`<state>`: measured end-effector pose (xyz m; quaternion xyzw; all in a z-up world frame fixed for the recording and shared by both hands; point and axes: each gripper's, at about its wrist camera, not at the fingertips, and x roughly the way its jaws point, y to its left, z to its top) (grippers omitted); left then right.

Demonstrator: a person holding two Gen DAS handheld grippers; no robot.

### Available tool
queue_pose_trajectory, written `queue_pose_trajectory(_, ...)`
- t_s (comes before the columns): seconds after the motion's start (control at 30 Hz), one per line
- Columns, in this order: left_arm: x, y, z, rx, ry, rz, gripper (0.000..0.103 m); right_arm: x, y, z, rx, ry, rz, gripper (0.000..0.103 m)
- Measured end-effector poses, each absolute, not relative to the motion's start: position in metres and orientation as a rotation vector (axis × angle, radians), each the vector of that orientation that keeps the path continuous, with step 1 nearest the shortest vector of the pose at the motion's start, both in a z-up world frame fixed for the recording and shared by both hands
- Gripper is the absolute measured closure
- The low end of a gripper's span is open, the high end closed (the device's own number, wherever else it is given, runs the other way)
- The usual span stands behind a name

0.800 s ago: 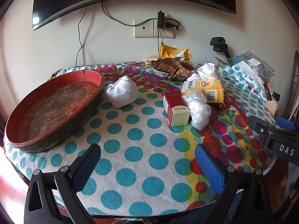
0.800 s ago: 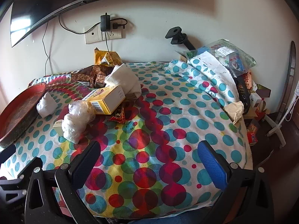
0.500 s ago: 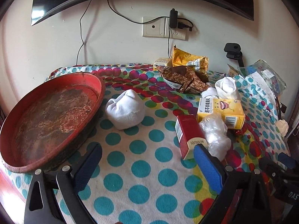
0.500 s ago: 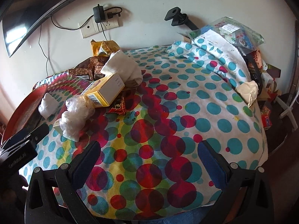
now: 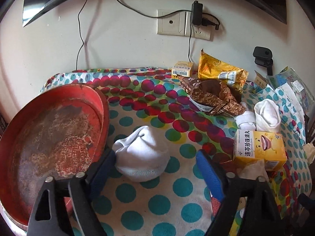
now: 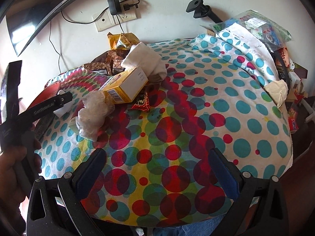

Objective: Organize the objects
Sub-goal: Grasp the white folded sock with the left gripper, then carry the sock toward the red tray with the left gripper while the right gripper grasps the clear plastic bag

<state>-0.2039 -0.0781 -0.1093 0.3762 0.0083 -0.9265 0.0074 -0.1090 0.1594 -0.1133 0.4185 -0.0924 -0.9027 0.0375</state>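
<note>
Both wrist views face wallward, sharing the yellow box (image 5: 258, 149).

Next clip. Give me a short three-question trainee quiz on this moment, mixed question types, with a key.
1. True or false: the left gripper is shut on the white sock.
2. What lies directly left of the sock: A red tray, B yellow box, C brown wrapper?
3. Fill in: the right gripper hovers over bare ____.

Key: 1 false, its jaws are open around it; 2 A; 3 tablecloth.
</note>
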Motion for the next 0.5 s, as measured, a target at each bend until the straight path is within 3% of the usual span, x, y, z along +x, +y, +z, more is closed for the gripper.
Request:
queue_pose_trajectory(0.1, -0.211, -0.082, -0.112, 1.169, 0.022, -2.853, 0.030, -0.110, 0.162, -0.115, 1.288, -0.299, -2.770, 0.000)
queue_pose_trajectory(0.17, -0.214, -0.081, -0.112, 1.181, -0.009, -2.839, 0.031, -0.110, 0.163, -0.116, 1.296, -0.311, -2.765, 0.000)
queue_pose_trajectory(0.23, -0.217, -0.076, -0.114, 1.202, -0.085, -2.800, 0.047, -0.110, 0.161, -0.116, 1.290, -0.298, -2.771, 0.000)
queue_pose_trajectory(0.5, -0.199, -0.084, -0.092, 1.183, -0.006, -2.888, 0.060, -0.111, 0.160, -0.117, 1.286, -0.266, -2.788, 0.000)
